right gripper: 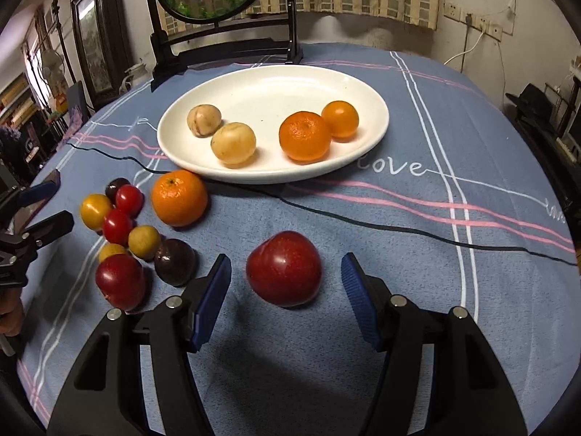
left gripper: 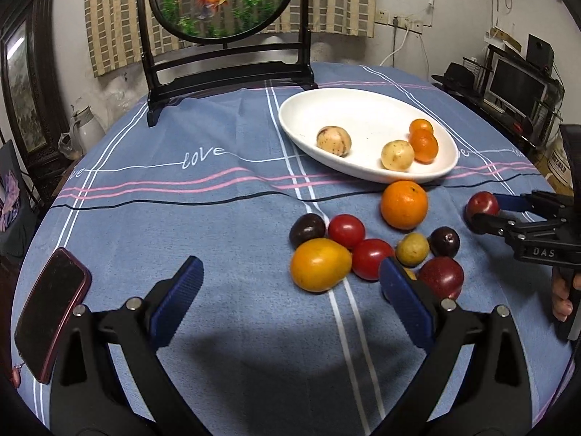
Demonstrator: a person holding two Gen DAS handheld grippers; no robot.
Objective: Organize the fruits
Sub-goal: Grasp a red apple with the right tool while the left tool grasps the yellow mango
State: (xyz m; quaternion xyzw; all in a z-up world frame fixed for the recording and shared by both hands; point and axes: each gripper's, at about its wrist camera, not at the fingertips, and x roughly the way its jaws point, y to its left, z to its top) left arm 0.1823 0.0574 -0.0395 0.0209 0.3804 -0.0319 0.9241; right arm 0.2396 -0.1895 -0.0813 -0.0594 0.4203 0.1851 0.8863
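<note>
A red plum lies on the blue cloth between the fingers of my right gripper, with a gap on each side; the jaws stand open around it. The left wrist view shows the same plum and the right gripper at the far right. My left gripper is wide open and holds nothing. Just beyond its fingers lies a cluster of fruit: a yellow-orange one, red tomatoes, dark plums. A white oval plate holds two pale fruits and two small oranges. A bigger orange rests by its rim.
A phone in a red case lies at the left near the table edge. A black stand with a round goldfish panel rises at the back of the table. A person's hand holds the right gripper's handle. The left gripper shows at the left edge.
</note>
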